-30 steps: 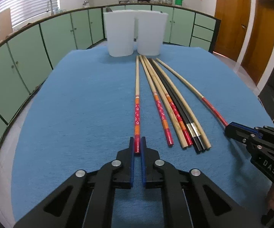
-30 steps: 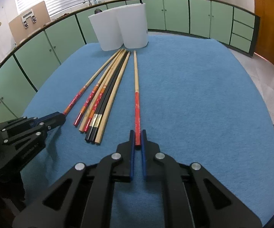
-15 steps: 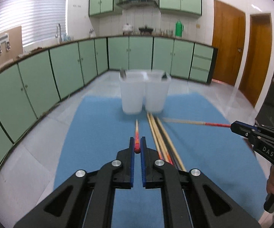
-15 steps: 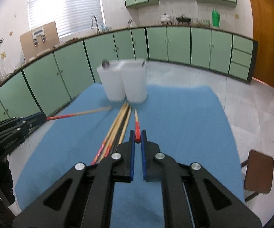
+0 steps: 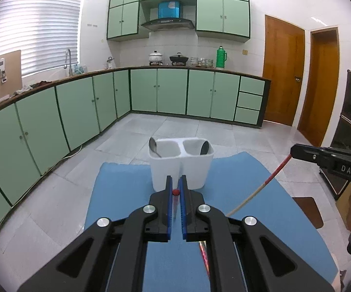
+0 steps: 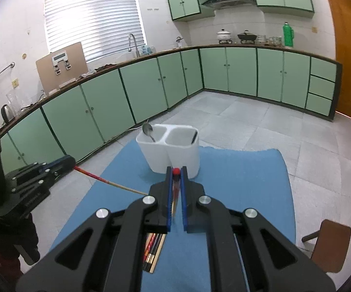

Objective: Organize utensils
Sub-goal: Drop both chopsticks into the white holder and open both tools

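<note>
Blue mat (image 5: 131, 194) now far below both grippers, each clamping a raised chopstick.

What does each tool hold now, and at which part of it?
Each holds one chopstick by its red end: the left tool grips one chopstick, the right tool another chopstick.
</note>
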